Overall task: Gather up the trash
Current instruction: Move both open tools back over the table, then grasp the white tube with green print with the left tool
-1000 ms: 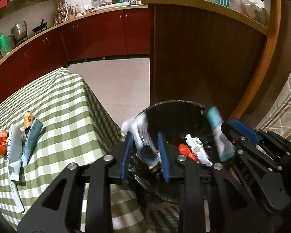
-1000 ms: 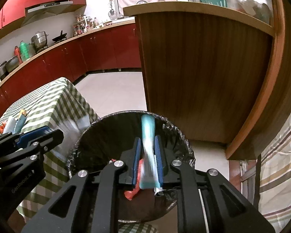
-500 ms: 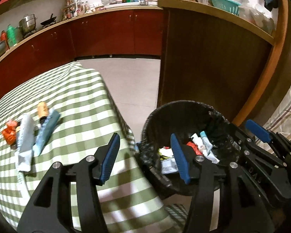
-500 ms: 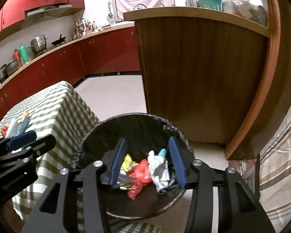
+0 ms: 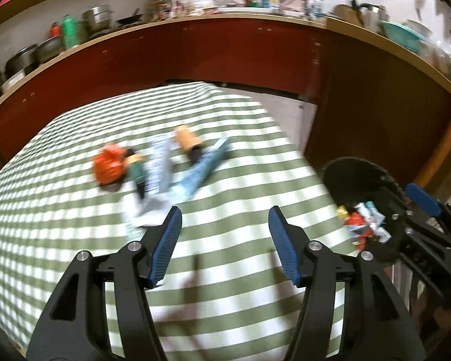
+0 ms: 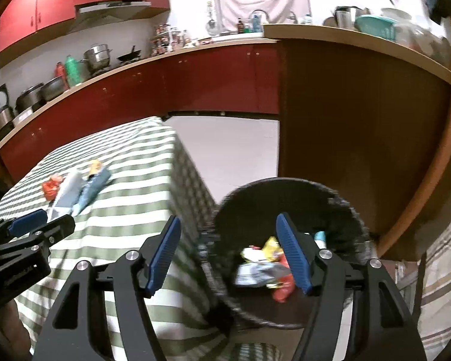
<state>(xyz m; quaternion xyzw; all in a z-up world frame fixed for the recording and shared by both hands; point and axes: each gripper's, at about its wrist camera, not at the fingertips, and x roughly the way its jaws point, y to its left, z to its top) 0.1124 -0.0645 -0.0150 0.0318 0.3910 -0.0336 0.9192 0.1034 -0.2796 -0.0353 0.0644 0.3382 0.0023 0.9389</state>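
Several pieces of trash lie blurred on the green-checked table [image 5: 75, 225]: an orange crumpled wrapper [image 5: 108, 165], a white tube [image 5: 159, 162], an orange-capped tube [image 5: 188, 140] and a blue tube [image 5: 201, 171]. My left gripper [image 5: 224, 240] hangs over the cloth just short of them, its jaws opening with nothing between them. The black bin [image 6: 285, 189] stands beside the table with wrappers [image 6: 264, 264] inside. My right gripper [image 6: 228, 249] hovers over the bin's left rim, jaws opening and empty. Each gripper also shows in the other's view: the right gripper [image 5: 406, 207] and the left gripper [image 6: 45, 222].
A wooden counter side [image 6: 360, 135] rises right behind the bin. Red kitchen cabinets [image 5: 195, 60] run along the back, with pots on top. Bare floor [image 6: 231, 150] lies between table and cabinets. A striped cloth [image 6: 442, 285] hangs at the far right.
Both grippers let their tubes drop into the bin and opened. The left one swung left from the bin to over the table; the right one shifted left toward the bin's rim.
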